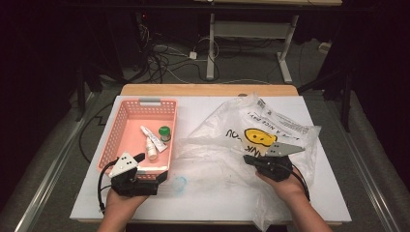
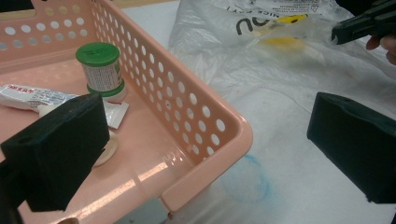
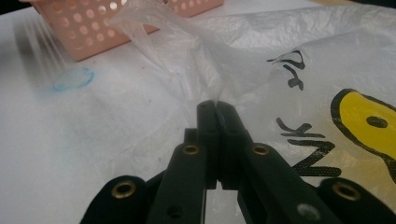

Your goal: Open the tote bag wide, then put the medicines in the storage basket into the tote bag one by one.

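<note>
Dim room, white tabletop (image 1: 203,193): plastic bag (image 1: 251,140) spread at right, pink basket (image 1: 126,137) at left.
Right gripper (image 3: 217,106) fingers pinched tight on a bag fold; left gripper (image 2: 205,149) fingers wide apart, straddling basket's near corner, gripping nothing.

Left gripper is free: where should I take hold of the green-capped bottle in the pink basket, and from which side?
Grip the green-capped bottle across its white body, just under the cap, coming straight down from above. It stands upright and the pink basket wall blocks a level approach. The white tube lies close beside it, so keep the jaws off that side.
</note>
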`<state>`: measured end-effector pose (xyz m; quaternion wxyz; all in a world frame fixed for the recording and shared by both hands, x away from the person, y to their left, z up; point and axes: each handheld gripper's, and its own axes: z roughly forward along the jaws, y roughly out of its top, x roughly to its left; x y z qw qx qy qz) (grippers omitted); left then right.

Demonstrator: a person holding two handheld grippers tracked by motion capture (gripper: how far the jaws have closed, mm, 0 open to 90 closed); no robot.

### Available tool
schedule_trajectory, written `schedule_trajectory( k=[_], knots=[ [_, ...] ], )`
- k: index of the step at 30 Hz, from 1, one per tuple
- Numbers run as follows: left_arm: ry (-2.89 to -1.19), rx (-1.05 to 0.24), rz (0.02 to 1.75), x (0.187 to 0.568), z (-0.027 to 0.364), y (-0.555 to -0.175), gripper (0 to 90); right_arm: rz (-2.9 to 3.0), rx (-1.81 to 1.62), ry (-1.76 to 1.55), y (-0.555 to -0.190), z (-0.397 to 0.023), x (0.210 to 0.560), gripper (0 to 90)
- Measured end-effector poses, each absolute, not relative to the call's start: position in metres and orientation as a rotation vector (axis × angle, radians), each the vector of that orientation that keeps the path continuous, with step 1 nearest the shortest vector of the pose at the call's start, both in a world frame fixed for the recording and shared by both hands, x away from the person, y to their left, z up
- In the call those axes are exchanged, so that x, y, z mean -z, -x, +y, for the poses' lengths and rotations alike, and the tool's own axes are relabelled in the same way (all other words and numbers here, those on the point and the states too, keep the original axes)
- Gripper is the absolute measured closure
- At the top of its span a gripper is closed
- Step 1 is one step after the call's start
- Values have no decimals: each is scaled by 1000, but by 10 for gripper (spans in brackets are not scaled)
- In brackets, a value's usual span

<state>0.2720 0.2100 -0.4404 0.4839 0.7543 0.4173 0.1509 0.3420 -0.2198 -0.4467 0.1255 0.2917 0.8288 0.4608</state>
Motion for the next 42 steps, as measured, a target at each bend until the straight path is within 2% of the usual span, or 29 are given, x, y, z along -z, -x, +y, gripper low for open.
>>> schedule_trajectory(
  k=[23,32,42],
  knots=[
    [-1821,-382,1062,427,208,-285,0,2318,-1432,-839,-343,-227,435,900],
    [-1801,-400,1083,407,209,-311,0,2310,-1442,-827,-344,-228,434,900],
    [-1774,-409,1158,398,220,-355,0,2303,-1443,-830,-343,-232,433,900]
  ],
)
